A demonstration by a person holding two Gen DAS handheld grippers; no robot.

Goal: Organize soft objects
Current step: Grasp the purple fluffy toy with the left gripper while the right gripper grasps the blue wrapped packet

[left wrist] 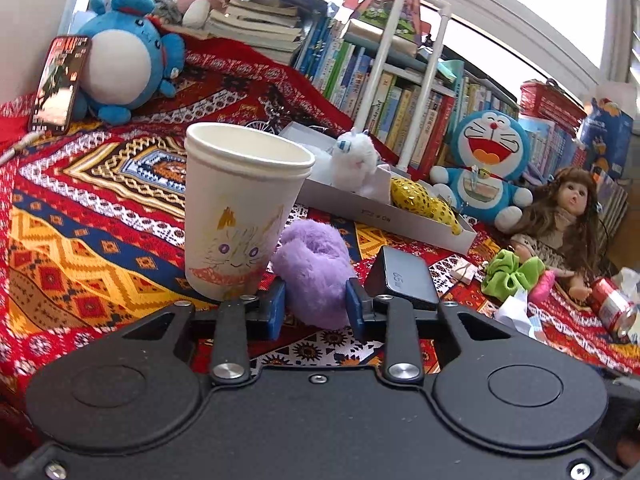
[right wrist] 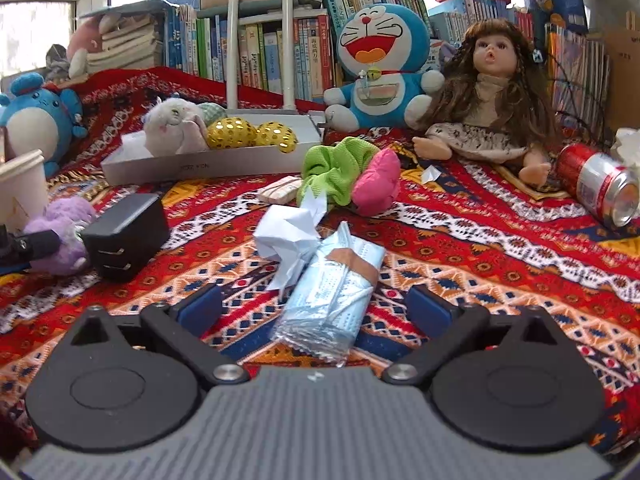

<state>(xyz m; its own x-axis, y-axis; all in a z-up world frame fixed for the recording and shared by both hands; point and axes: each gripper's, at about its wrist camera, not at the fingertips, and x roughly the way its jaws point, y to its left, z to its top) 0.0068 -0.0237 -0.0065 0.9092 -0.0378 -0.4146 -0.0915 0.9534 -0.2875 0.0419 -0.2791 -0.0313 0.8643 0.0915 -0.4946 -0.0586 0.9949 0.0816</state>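
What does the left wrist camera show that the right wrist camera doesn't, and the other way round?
Only the left wrist view shows the phone propped against the blue round plush, and the cat drawing on the paper cup.

Only the right wrist view shows the pale blue packet lying between the right gripper's wide-open jaws.

Both show the purple fluffy toy between the left gripper's blue fingers, the black charger, the green scrunchie, the doll, the red can and the white tray holding a white plush.
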